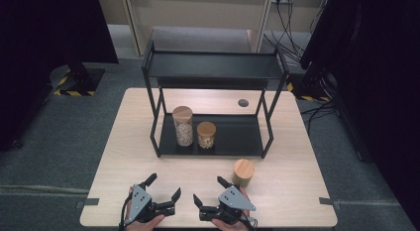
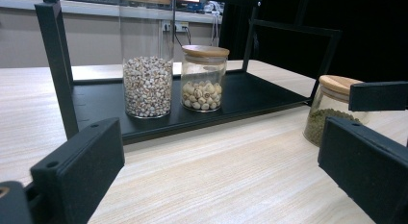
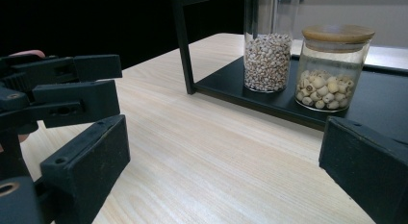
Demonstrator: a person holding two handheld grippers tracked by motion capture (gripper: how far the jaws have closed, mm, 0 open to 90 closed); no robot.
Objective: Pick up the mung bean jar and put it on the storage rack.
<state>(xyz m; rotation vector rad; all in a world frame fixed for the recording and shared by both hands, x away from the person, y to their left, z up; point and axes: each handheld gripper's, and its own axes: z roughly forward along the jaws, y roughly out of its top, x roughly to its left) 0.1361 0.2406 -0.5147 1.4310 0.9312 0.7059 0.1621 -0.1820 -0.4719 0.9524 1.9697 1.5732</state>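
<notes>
A black two-tier rack (image 1: pixel 213 142) stands on the light wooden table (image 1: pixel 129 142). On its lower shelf stand a tall glass jar of small grains (image 1: pixel 183 126) (image 2: pixel 147 84) (image 3: pixel 268 56) and, right of it, a shorter jar of pale round seeds (image 1: pixel 206 135) (image 2: pixel 203 80) (image 3: pixel 332 65), both with wooden lids. A third wooden-lidded jar (image 1: pixel 243 172) with green contents (image 2: pixel 332 113) stands on the table in front of the rack's right end. My left gripper (image 1: pixel 164 186) (image 2: pixel 221 173) and right gripper (image 1: pixel 209 190) (image 3: pixel 226 176) rest near the front edge, both open with nothing between the jaws.
The rack's upper shelf (image 1: pixel 213 65) is bare and overhangs the jars. A round cable hole (image 1: pixel 243 102) sits in the table behind the rack. Dark curtains hang at both sides, and cables (image 1: pixel 287 28) trail on the floor at the back right.
</notes>
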